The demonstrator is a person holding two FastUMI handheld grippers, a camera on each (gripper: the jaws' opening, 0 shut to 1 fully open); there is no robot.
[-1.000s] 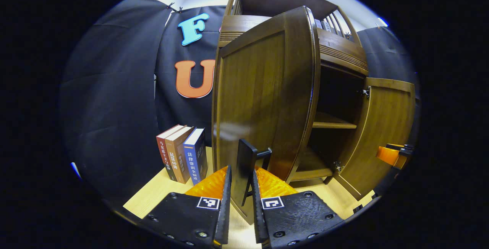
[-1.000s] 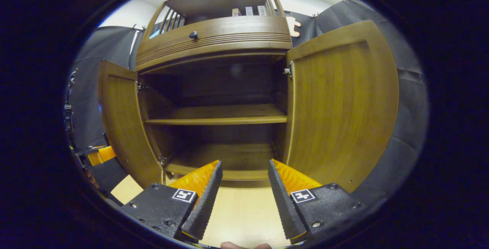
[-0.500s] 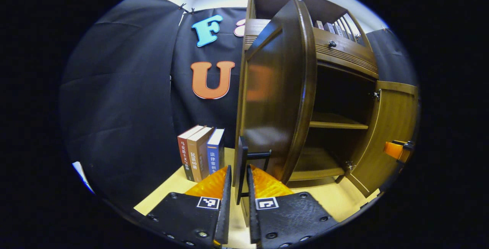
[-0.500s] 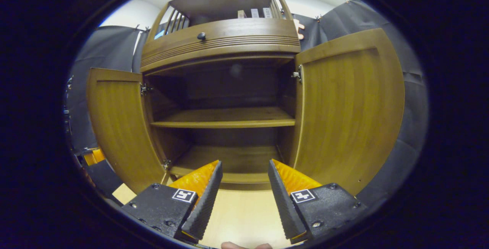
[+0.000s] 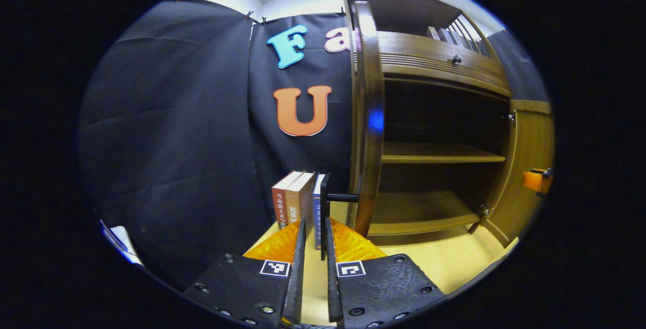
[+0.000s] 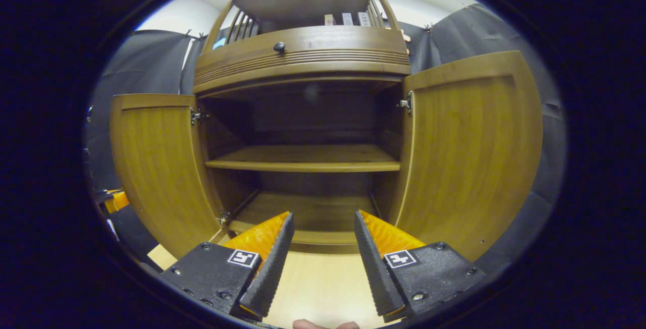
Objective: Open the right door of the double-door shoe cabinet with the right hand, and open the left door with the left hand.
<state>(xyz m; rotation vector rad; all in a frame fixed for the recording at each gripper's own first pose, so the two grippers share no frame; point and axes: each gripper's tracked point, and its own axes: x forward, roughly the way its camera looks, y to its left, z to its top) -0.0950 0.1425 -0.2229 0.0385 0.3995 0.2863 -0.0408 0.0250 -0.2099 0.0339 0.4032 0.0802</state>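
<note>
The wooden shoe cabinet (image 6: 303, 61) stands with both doors swung wide. In the left gripper view the left door (image 5: 366, 117) shows edge-on, and my left gripper (image 5: 315, 222) is shut on its black handle (image 5: 325, 203). The right door (image 5: 525, 167) stands open at the far right, with my right gripper (image 5: 536, 180) beside it. In the right gripper view my right gripper (image 6: 323, 214) is open and holds nothing, facing the bare shelf (image 6: 303, 160) between the left door (image 6: 156, 167) and the right door (image 6: 474, 152). A part of my left gripper (image 6: 115, 201) peeks out behind the left door.
Three books (image 5: 295, 200) stand upright on the pale wooden tabletop (image 6: 313, 288) just left of the cabinet, close behind the left door. A drawer with a dark knob (image 6: 279, 46) sits above the doors, and small boxes rest on the top rack.
My left gripper has pulled the left door farther open by its handle, from a slant to edge-on. The right gripper has stayed open and drifted slightly.
</note>
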